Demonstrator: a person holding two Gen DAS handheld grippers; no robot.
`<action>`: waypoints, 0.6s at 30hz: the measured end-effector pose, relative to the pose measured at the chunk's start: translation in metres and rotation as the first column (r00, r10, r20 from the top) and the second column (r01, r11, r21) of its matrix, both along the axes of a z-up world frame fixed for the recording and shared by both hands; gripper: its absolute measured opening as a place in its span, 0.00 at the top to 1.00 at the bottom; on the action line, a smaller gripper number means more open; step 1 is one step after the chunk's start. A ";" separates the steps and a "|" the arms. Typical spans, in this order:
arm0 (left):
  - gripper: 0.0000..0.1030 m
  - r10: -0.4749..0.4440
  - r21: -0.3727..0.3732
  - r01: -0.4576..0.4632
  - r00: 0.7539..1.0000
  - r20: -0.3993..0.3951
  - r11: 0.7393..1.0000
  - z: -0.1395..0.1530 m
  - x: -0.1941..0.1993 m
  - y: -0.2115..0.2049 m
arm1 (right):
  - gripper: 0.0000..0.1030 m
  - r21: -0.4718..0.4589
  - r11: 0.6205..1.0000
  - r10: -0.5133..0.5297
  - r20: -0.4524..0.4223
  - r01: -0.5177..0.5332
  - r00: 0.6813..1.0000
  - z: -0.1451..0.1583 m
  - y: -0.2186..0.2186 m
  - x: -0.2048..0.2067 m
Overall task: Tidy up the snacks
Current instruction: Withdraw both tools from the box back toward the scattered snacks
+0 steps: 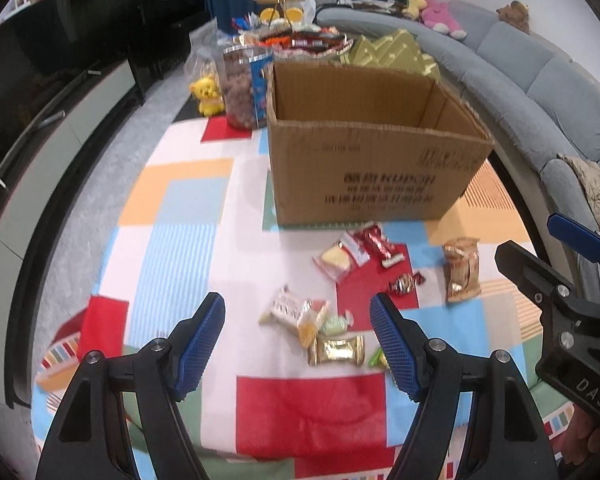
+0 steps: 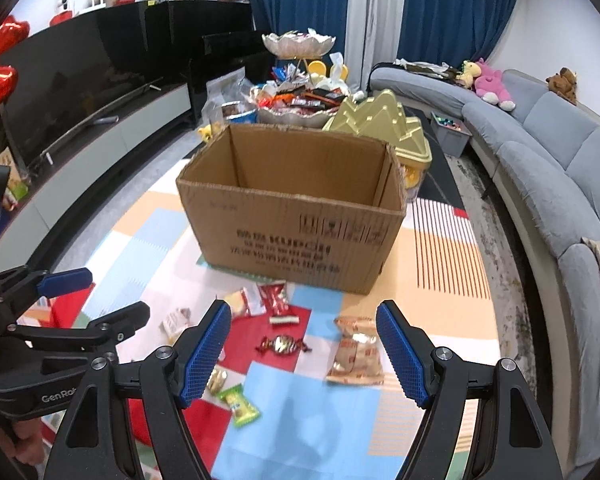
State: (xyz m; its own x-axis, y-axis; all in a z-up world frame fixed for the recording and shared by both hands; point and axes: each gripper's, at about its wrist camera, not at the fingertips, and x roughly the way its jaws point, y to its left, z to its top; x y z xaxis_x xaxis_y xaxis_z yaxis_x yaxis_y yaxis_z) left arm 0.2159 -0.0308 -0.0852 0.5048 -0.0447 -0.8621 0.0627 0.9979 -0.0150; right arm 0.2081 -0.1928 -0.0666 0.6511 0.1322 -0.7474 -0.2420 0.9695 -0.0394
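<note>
Nearest me, my left gripper (image 1: 298, 344) and right gripper (image 2: 304, 350) both stand wide apart with ribbed blue pads, holding nothing. Below them, crinkly foil-wrapped snacks (image 1: 336, 350) lie scattered on the bench's smooth checked cloth (image 1: 180, 216), a golden pouch (image 2: 356, 356) among them. Beyond sits the open brown corrugated cardboard box (image 2: 296, 236), then the curved grey fabric sofa (image 2: 548, 160).
</note>
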 end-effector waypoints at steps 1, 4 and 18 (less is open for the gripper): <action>0.28 -0.003 0.001 0.003 1.000 -0.009 1.000 -0.003 -0.001 -0.001 | 0.26 0.000 1.000 0.006 -0.007 -0.006 1.000 -0.003 0.000 -0.002; 0.28 -0.012 0.005 0.012 0.999 -0.030 1.000 -0.010 -0.004 -0.003 | 0.26 -0.005 1.000 0.030 -0.033 -0.030 0.999 -0.013 0.002 -0.009; 0.28 -0.025 -0.006 0.025 0.990 -0.136 1.000 -0.043 -0.012 -0.010 | 0.26 -0.020 0.996 0.078 -0.125 -0.081 0.989 -0.049 0.007 -0.024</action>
State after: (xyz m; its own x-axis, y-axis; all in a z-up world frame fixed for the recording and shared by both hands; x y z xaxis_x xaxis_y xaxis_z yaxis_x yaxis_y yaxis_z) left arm 0.2040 -0.0406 -0.1284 0.3813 -0.0599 -0.9225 0.0846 0.9960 -0.0297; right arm 0.1841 -0.1858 -0.1152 0.5410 0.1598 -0.8257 -0.3229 0.9460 -0.0285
